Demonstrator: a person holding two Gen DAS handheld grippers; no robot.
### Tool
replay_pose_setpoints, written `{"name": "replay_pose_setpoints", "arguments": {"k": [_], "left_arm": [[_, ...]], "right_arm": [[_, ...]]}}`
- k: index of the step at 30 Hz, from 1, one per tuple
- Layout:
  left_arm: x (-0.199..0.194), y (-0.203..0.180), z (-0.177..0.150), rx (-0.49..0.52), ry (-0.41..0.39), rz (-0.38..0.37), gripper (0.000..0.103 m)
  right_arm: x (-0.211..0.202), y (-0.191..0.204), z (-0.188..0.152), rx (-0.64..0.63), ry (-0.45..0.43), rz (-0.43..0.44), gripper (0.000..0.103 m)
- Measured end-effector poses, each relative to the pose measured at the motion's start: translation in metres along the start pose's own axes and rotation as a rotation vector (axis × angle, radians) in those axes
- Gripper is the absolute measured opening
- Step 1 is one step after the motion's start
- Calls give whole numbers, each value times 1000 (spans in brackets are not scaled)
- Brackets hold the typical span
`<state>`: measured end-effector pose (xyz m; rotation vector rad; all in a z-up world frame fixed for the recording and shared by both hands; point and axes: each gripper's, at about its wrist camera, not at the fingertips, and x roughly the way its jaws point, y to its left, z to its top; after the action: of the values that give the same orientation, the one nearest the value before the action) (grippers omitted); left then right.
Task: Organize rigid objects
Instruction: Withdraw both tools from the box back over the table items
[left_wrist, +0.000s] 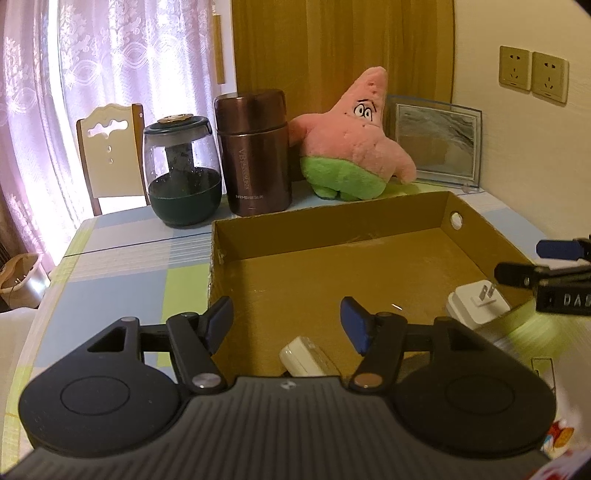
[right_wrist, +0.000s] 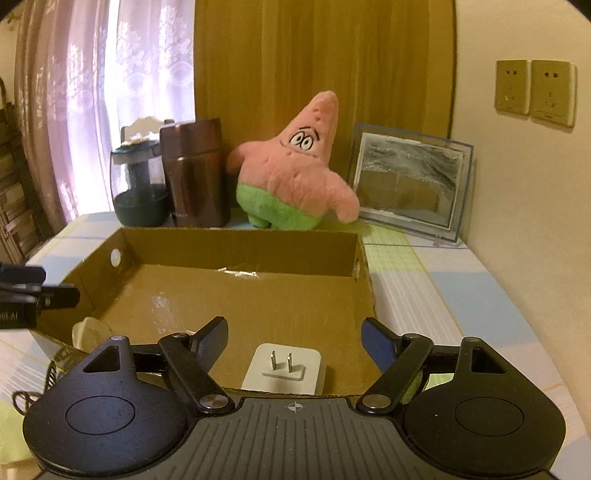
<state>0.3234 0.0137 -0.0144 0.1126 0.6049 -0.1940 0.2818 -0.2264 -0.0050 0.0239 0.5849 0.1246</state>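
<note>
An open cardboard box (left_wrist: 332, 229) (right_wrist: 236, 245) sits on the table. A white plug adapter (right_wrist: 284, 367), prongs up, lies at its near right corner, also in the left wrist view (left_wrist: 476, 299). A second white charger (left_wrist: 304, 356) lies at the near left, its edge visible in the right wrist view (right_wrist: 90, 330). My left gripper (left_wrist: 286, 321) is open and empty above that charger. My right gripper (right_wrist: 295, 332) is open and empty above the plug adapter; its fingers (left_wrist: 517, 275) show at the left view's right edge.
Behind the box stand a dark glass jar (left_wrist: 181, 170), a brown flask (left_wrist: 253, 151), a pink star plush (left_wrist: 354, 140) and a glass picture frame (left_wrist: 436, 144). A chair (left_wrist: 110, 155) is beyond the table. The checked tablecloth (right_wrist: 443, 295) extends right.
</note>
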Motion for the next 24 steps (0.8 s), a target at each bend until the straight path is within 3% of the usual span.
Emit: {"name": "replay_pose_setpoints", "arguments": {"k": [11,24], "left_arm": [[-39,-8,-20,54,4,-9,61],[-105,-3,-66,51,43,-45,72]], "right_arm": [[-47,12,-3,36,-26,42,79],[-109,22,-46,16,-7,65,81]]}}
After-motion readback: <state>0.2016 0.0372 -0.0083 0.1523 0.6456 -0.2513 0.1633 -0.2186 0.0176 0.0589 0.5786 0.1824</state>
